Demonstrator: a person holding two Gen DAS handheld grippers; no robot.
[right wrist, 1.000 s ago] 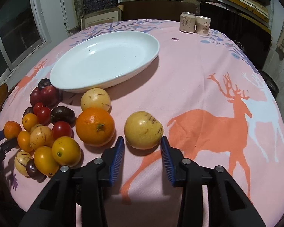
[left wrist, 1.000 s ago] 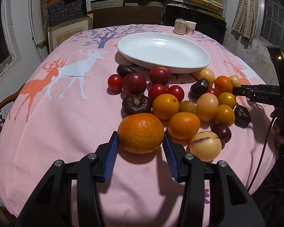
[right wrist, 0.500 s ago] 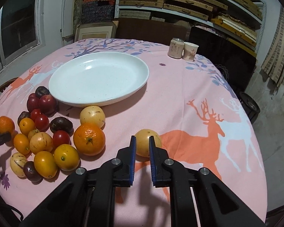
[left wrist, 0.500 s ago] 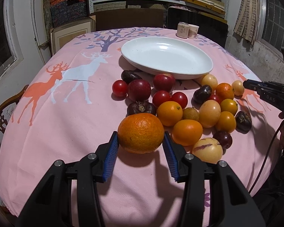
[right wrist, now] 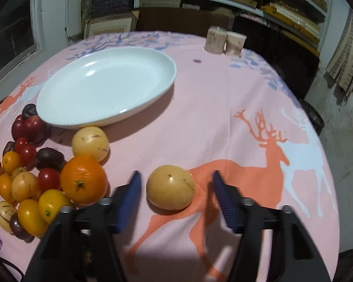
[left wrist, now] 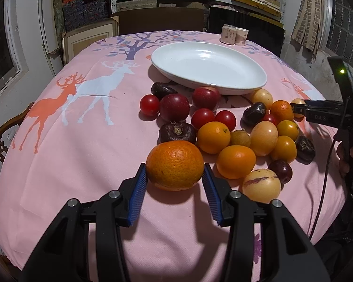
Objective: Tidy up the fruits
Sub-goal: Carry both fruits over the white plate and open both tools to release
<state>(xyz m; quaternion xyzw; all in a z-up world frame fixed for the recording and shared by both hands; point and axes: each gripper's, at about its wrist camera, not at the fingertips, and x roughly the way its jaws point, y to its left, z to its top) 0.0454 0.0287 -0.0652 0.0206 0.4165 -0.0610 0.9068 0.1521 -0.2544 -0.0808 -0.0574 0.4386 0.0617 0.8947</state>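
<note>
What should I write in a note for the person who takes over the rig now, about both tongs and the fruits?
Left tongs: shut on the big orange, which is at the table's near edge.
Right tongs: jaws opening, around a yellow fruit on the pink tablecloth, pads not touching it.
White plate: nothing in it.
Fruit pile: lies in front of the plate.
Done: nothing placed yet.
Left: every fruit still needs organizing.

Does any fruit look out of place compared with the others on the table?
Yes. One pale yellow fruit lies alone on the orange deer print, apart from the fruit pile. It sits between the opening right tongs, untouched. The white plate holds no fruit.
</note>
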